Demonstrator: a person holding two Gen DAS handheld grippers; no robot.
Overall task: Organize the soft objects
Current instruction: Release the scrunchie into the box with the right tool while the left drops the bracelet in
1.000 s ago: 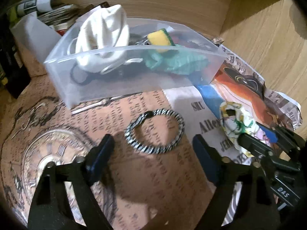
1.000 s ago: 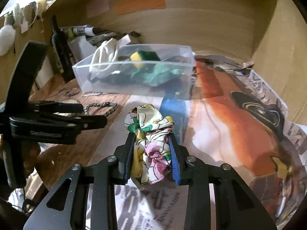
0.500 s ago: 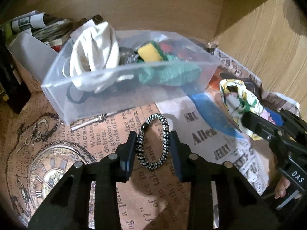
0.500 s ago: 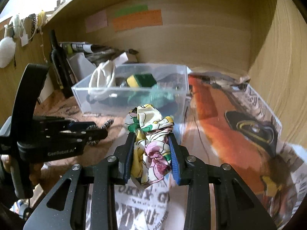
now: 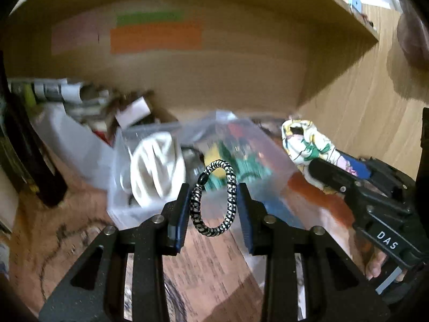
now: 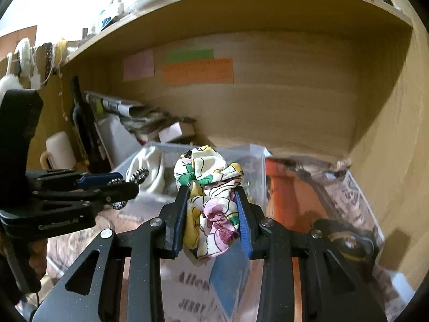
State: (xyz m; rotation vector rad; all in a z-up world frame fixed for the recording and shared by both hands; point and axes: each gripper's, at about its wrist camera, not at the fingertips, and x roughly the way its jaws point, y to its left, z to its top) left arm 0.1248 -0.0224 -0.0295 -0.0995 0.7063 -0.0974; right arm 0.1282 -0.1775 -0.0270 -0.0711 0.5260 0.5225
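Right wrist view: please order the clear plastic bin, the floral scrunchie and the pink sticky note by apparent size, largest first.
1. clear plastic bin
2. floral scrunchie, though it is nearest the camera, held in the right gripper, which enlarges it
3. pink sticky note

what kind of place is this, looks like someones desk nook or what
Probably a cluttered home desk or craft nook set under a wooden shelf. Pastel sticky notes are stuck on the wooden back panel, rolled newspapers pile up in the corner, and a clear plastic storage bin holds cloths and sponges.

I see a cluttered home desk nook: wooden shelf [image 6: 241, 8], sticky notes [image 6: 198, 71], rolled newspapers [image 6: 115, 104], wine bottle [image 6: 85, 128].
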